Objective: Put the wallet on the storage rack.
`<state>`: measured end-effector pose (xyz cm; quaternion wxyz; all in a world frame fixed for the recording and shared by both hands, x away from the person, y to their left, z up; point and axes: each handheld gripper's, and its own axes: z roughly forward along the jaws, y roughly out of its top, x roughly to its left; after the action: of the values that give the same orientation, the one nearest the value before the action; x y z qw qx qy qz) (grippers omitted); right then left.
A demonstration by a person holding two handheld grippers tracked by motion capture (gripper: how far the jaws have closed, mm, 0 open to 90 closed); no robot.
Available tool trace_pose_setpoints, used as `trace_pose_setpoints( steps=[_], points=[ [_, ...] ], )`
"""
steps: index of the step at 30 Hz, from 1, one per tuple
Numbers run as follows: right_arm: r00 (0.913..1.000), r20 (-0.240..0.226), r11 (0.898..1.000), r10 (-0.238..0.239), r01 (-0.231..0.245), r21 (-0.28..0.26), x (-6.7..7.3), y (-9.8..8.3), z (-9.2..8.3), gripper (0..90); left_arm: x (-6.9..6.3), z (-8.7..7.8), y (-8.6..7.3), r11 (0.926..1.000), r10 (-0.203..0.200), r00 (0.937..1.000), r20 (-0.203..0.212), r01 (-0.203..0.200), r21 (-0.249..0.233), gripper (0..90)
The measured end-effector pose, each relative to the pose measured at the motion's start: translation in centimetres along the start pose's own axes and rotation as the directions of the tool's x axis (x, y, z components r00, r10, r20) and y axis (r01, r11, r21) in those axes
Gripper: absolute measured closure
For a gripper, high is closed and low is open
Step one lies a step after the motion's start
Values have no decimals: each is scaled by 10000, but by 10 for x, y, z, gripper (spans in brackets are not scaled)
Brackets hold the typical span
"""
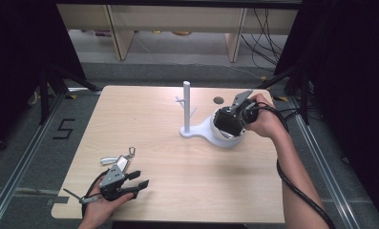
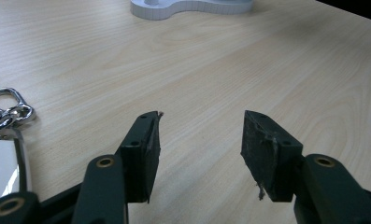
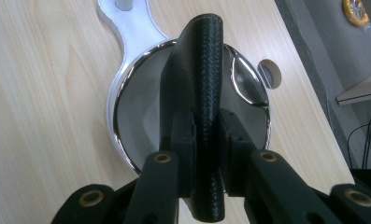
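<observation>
Black woven-leather case (image 3: 203, 93) sits pinched upright in right gripper (image 3: 206, 154); left gripper (image 2: 199, 149) spread.

Keyring (image 1: 116, 159) lies well left of the stand (image 1: 211, 130).

Light wood bench (image 1: 177, 191) with a round cable hole (image 1: 218, 100) near its far edge. Silver keyring with clasp (image 1: 121, 157) lies at the bench's front left. Grey floor around it, black "5" mark (image 1: 64, 129) on the left. Pale shelving (image 1: 125, 28) behind, black cables (image 1: 266, 33) on the floor at back right. Dark tripod legs (image 1: 51, 81) at left.
</observation>
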<state>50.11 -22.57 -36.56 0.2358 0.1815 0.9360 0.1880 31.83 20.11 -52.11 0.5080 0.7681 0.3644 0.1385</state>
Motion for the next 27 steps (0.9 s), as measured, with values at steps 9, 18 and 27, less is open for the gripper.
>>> trace_pose_setpoints(
  steps=[9,18,27],
  points=[
    [9999,-59,9999,106,-106,-55,-1,2,6,763,0,0,0,10000,56,10000,45,-56,2,464],
    [9986,170,9986,504,-506,144,-3,1,20,649,1,0,-1,10000,42,9999,108,-42,-32,464],
    [9842,523,9838,1692,-1655,-690,-9,-2,3,490,0,0,-1,10000,-26,10000,30,26,-22,464]
  ],
)
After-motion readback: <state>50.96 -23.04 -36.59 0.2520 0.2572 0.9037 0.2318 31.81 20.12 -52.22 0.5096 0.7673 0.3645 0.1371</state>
